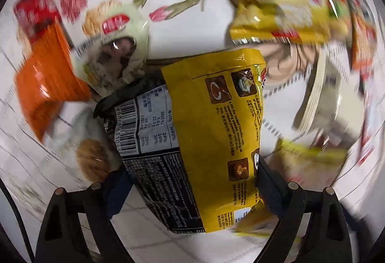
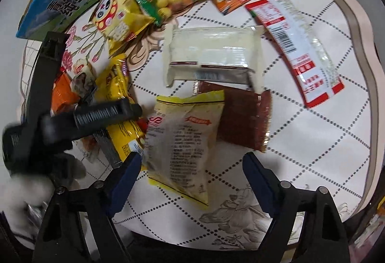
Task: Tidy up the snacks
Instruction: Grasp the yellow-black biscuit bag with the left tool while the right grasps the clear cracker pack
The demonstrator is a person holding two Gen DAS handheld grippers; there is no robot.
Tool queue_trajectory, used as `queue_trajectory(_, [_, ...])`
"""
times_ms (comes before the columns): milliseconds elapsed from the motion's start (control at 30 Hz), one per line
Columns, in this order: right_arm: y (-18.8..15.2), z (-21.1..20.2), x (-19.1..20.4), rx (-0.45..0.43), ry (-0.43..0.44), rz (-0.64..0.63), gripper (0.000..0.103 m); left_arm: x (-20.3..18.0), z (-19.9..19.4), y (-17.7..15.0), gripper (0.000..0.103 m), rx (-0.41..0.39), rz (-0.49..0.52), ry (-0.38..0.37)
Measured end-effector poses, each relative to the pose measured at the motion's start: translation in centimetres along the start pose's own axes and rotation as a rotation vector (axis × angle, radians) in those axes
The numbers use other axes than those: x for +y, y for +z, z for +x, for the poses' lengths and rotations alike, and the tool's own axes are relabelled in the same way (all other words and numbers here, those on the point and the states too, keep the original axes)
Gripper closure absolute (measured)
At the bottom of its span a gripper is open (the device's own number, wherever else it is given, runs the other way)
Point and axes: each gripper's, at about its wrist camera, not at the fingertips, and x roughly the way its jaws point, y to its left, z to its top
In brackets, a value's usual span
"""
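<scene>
Yellow-and-black noodle packet (image 1: pixel 211 133); orange ribbed cup (image 1: pixel 45 87); brown wrapper (image 2: pixel 243 116); pale yellow bag (image 2: pixel 185 140) — on a white surface (image 2: pixel 312 142) with a dotted diamond grid and pink flowers.

Bright even indoor light – glare on shiny wrappers; left view motion-blurred, fisheye edges bent, dark corners.

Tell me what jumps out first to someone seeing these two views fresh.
In the left wrist view, a yellow and black noodle packet fills the middle, lying between the fingers of the left claw. In the right wrist view, a pale yellow snack bag lies between the open fingers of the right claw, with packets scattered on the patterned tablecloth beyond.
</scene>
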Motion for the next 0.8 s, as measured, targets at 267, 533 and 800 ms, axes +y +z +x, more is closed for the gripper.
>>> queue_trajectory(267, [1.6,2.8,2.7,0.015,-0.025,-0.036,0.019,2.3,1.9,-2.9,0.009,0.038,0.114,0.032])
queue_trajectory(533, [2.9,6.5,5.3,0.034,-0.081,-0.057,0.024,4.1,1.6,-1.9,0.017,0.016,0.023,-0.009])
queue_trajectory(800, [2.7,9.4,8.0,0.008,-0.202,-0.117,0.045,2.4,-2.2,-2.4,0.02,-0.056,0.058,0.11])
